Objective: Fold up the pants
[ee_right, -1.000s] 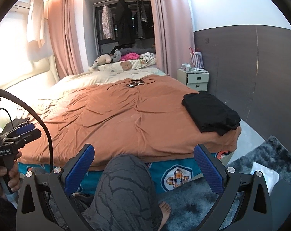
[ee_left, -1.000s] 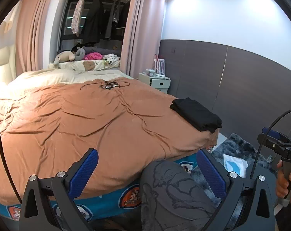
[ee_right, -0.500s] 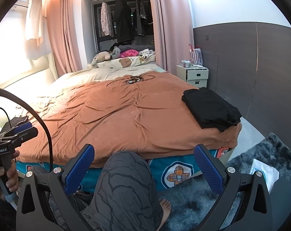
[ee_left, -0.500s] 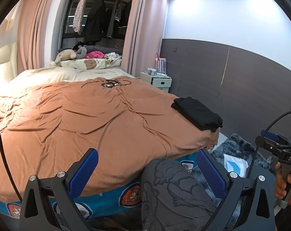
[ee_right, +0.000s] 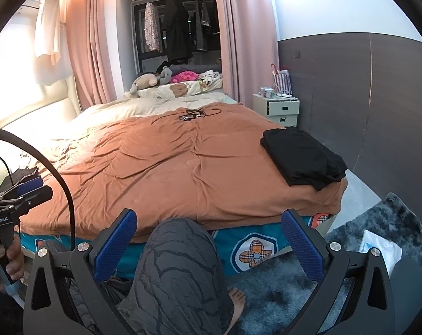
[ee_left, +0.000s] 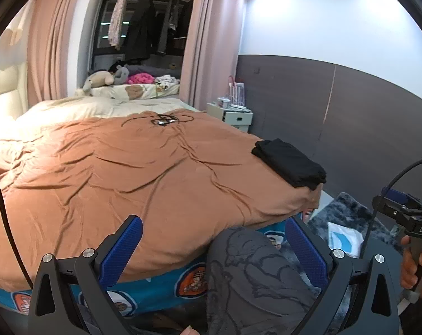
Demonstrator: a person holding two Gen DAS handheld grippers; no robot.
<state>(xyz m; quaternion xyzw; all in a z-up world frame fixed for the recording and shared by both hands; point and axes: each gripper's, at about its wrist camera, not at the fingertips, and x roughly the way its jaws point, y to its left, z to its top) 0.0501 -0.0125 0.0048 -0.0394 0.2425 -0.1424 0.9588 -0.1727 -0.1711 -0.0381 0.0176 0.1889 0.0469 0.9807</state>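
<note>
With both sets of jaws released, I see the pants (ee_right: 303, 157) ahead-right on the bed (ee_right: 169, 167), nearer my right gripper (ee_right: 208, 240), long axis running away from me.

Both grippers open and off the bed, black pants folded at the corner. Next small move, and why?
Probably none on the fabric: the black pants already lie folded on the brown bedspread near its corner. The left gripper and right gripper hang open and empty over the person's knee, so I'd keep both clear.

Black pants (ee_right: 304, 157), folded flat, at bed's right corner
</note>
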